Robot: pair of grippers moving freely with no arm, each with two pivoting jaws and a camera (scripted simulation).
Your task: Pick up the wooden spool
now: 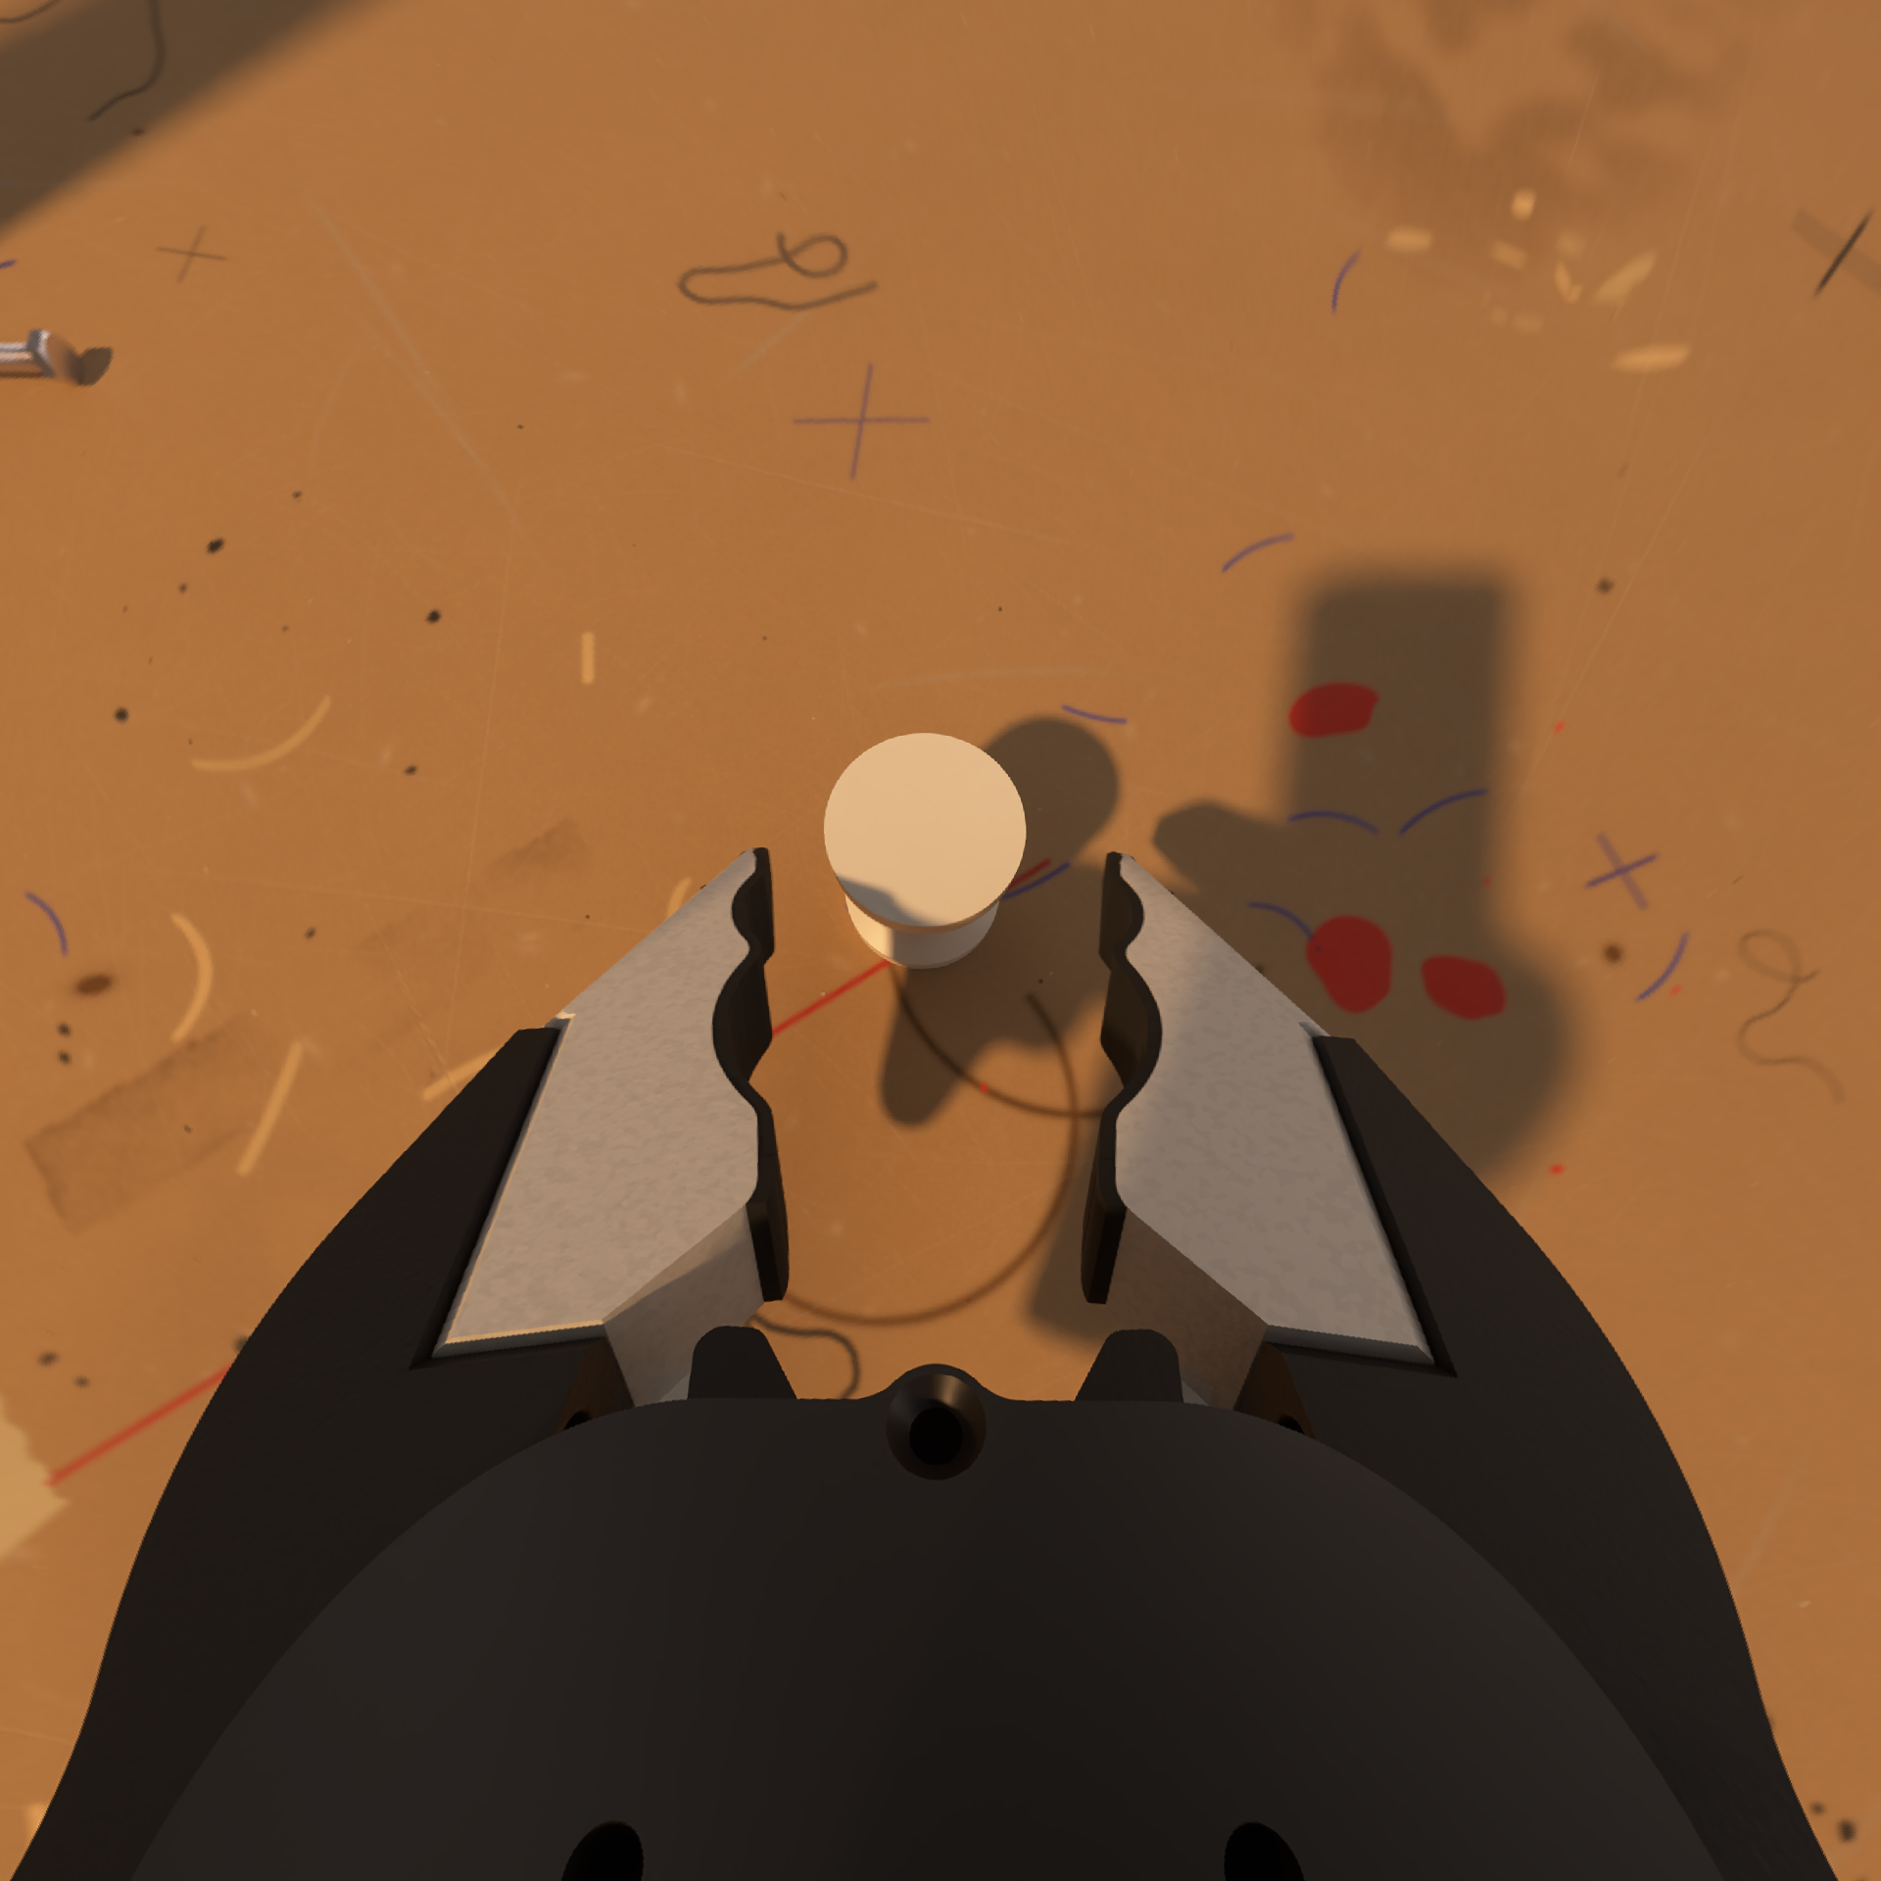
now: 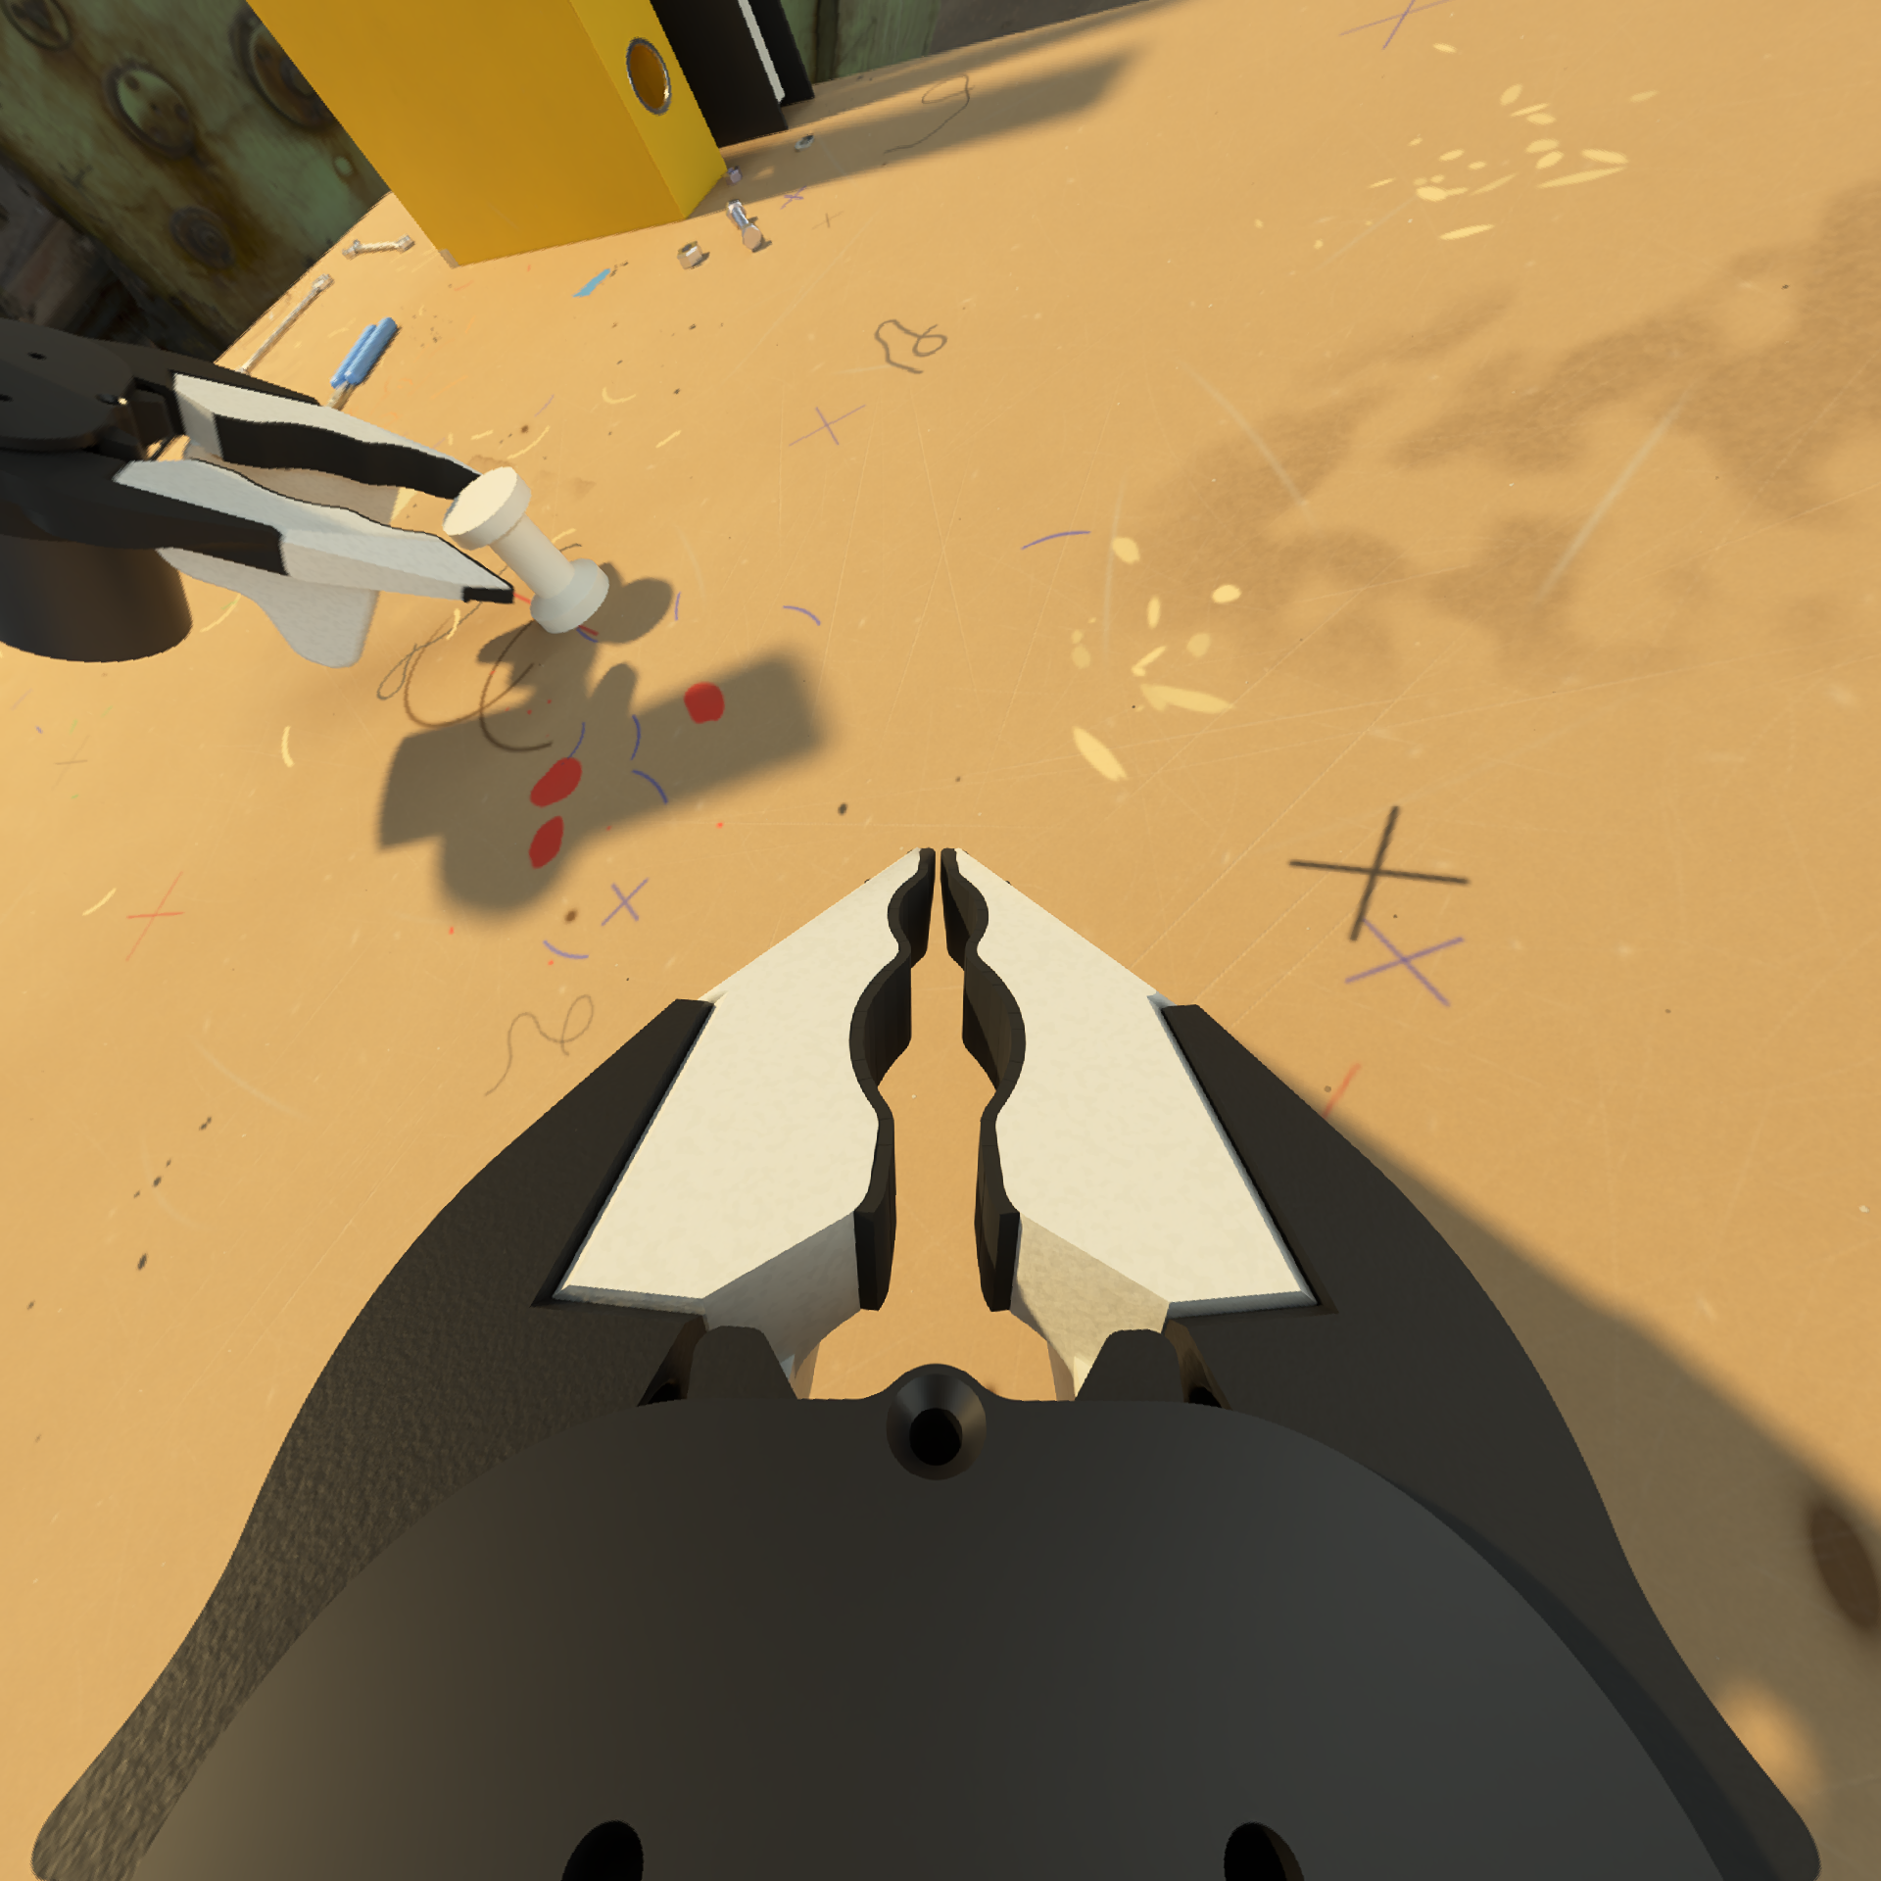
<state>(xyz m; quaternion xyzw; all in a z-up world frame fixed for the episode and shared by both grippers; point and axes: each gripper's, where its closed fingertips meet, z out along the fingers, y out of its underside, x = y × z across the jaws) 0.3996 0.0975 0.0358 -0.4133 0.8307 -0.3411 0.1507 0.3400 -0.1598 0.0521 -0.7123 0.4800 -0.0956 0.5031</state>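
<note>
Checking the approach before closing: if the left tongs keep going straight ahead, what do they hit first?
Probably the wooden spool, standing upright just beyond the open left tongs, roughly centred between the fingertips; how far ahead is unclear.

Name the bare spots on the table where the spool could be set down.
Free: the table right of the right gripper, around the black cross. Crowded: the far edge by the yellow box, bolts and blue piece, and around the spool at the left gripper.
</note>
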